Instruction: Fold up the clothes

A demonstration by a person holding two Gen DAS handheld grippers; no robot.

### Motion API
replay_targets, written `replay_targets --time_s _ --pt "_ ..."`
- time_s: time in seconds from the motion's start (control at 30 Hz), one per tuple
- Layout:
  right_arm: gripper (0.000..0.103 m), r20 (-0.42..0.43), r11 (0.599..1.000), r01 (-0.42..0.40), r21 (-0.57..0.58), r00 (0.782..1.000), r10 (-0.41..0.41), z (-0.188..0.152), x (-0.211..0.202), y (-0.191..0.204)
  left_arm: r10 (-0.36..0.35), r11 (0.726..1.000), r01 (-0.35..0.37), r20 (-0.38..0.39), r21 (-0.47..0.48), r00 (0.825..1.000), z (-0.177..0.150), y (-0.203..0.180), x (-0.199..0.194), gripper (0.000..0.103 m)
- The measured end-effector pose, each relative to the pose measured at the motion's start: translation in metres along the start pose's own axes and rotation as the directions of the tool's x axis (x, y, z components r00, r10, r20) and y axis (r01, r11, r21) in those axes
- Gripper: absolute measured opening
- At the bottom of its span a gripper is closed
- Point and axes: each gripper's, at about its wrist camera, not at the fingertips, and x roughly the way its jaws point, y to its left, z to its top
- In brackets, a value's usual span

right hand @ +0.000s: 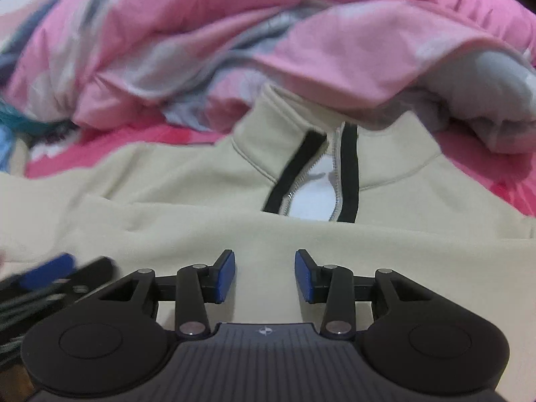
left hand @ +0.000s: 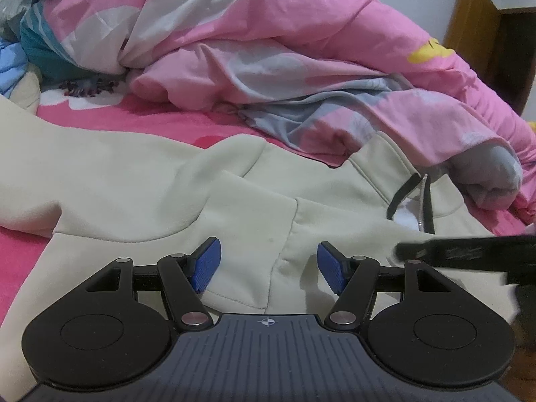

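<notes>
A cream sweatshirt [left hand: 140, 184] lies spread on a pink bed sheet [left hand: 110, 117], its folded sleeve lying across the body. In the right wrist view the sweatshirt [right hand: 167, 207] faces me, with a stand-up collar and a black-trimmed half zip [right hand: 348, 181] partly undone. My left gripper [left hand: 269, 263] hovers open just over the sweatshirt's body, and its blue pads [left hand: 207, 264] grip nothing. My right gripper [right hand: 264, 273] stands open over the chest below the zip, also with nothing in it. Each gripper appears blurred at the edge of the other's view: the right one [left hand: 469, 254] and the left one [right hand: 47, 274].
A bulky pink and grey quilt [left hand: 268, 50] is heaped just behind the sweatshirt, its edge overhanging the collar [right hand: 335, 67]. Teal and blue cloths [left hand: 37, 43] lie at the far left. A wooden cabinet [left hand: 485, 23] stands at the back right.
</notes>
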Motion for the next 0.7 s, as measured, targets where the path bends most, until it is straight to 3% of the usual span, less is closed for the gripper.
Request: replay_targets --time_s 0.1,0.2,0.3,0.37,0.43,0.47,0.53,0.7 --pt "0.043 0.094 0.998 0.029 0.061 0.995 -0.034 -0.01 -0.026 -0.014 0.001 1.0 -0.001 -0.002 0.004 1.0 0.0 0.0 0.0 0.065" --pt "0.042 0.008 0.989 0.05 0.136 0.999 -0.051 -0.029 -0.002 -0.041 0.002 1.0 -0.002 -0.004 0.008 1.0 0.0 -0.001 0.001 0.066" --pt "0.043 0.024 0.988 0.047 0.146 0.998 -0.051 -0.024 -0.017 -0.038 0.002 1.0 -0.002 -0.005 0.009 1.0 -0.001 0.0 0.001 0.066" --pt "0.043 0.081 0.992 0.01 0.13 0.996 -0.021 -0.026 -0.039 -0.03 0.004 1.0 -0.004 -0.004 0.011 1.0 -0.001 -0.001 0.001 0.066" --pt "0.044 0.111 0.994 0.025 0.105 0.993 -0.037 -0.035 -0.048 -0.025 0.007 1.0 -0.007 -0.002 0.016 1.0 -0.002 -0.002 0.001 0.066" --pt "0.051 0.117 0.995 0.031 0.1 0.992 -0.043 -0.043 -0.044 -0.025 0.008 1.0 -0.008 -0.001 0.017 1.0 -0.002 -0.002 0.001 0.067" --pt "0.054 0.126 0.995 0.025 0.1 0.991 -0.037 -0.062 -0.027 -0.031 -0.002 1.0 0.002 0.003 0.012 1.0 -0.002 -0.002 0.0 0.067" --pt "0.063 0.151 0.99 -0.055 0.132 0.988 0.034 -0.063 -0.022 -0.042 -0.084 0.996 0.084 0.026 0.002 0.996 0.004 0.004 -0.014 0.075"
